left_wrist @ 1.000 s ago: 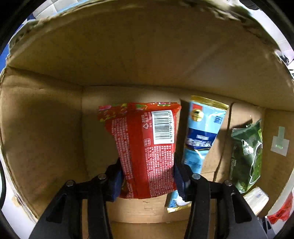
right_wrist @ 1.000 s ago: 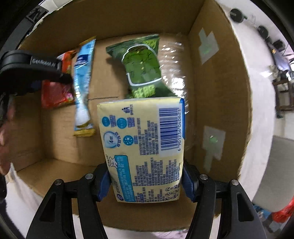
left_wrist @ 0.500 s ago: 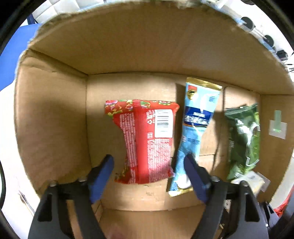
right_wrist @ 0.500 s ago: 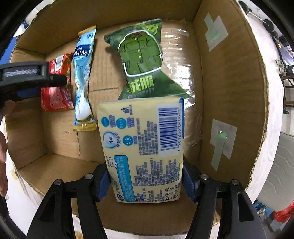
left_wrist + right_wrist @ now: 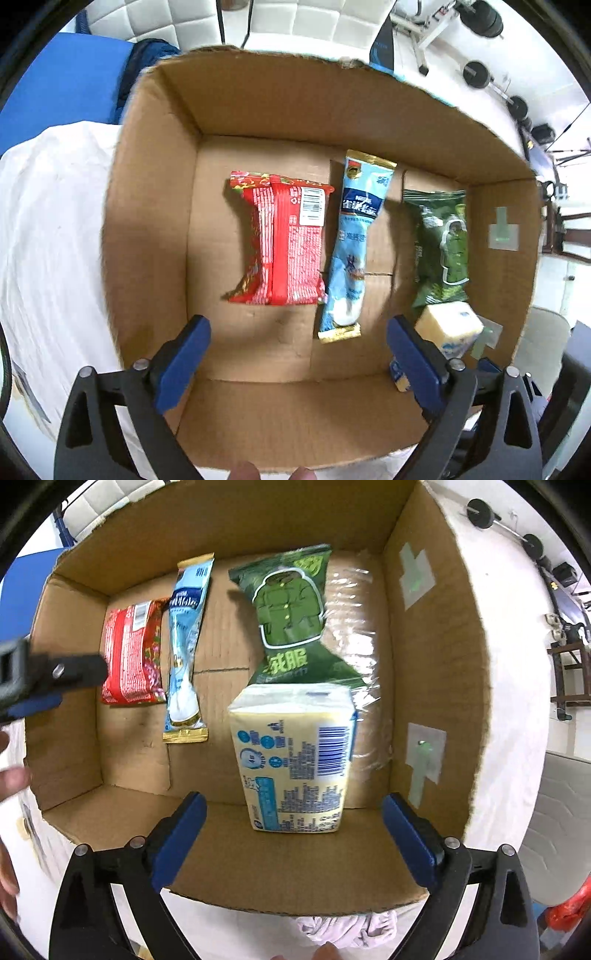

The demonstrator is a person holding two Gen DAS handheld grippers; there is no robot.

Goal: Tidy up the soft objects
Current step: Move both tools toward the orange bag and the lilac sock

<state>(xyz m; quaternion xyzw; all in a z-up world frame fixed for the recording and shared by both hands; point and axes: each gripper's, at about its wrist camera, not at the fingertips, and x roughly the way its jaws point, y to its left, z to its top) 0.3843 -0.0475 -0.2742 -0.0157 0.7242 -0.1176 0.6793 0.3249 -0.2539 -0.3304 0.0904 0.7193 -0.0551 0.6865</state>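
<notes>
Tissue pack (image 5: 295, 760): soft yellow block in printed plastic with a barcode; it stands in the box, between the spread fingers of the right gripper (image 5: 293, 834) and a little ahead of them; it touches neither finger.
Right gripper: wide open, holds nothing; it points down into the box from the near rim.
Left gripper (image 5: 299, 360): also wide open and holding nothing; it hangs above the near side of the box.
Red pack (image 5: 282, 238): crinkled foil, flat on the floor, ahead of the left gripper, a little to the left.
Blue sachet (image 5: 352, 247): long, narrow, with gold ends; it lies just right of the red pack, touching it.
Green bag (image 5: 291, 613): glossy, creased; it lies directly beyond the tissue pack.
Box (image 5: 147, 221): brown corrugated cardboard, open on top, with tape patches on the right wall.
Cloth (image 5: 48, 229): white, wrinkled, under the box.
</notes>
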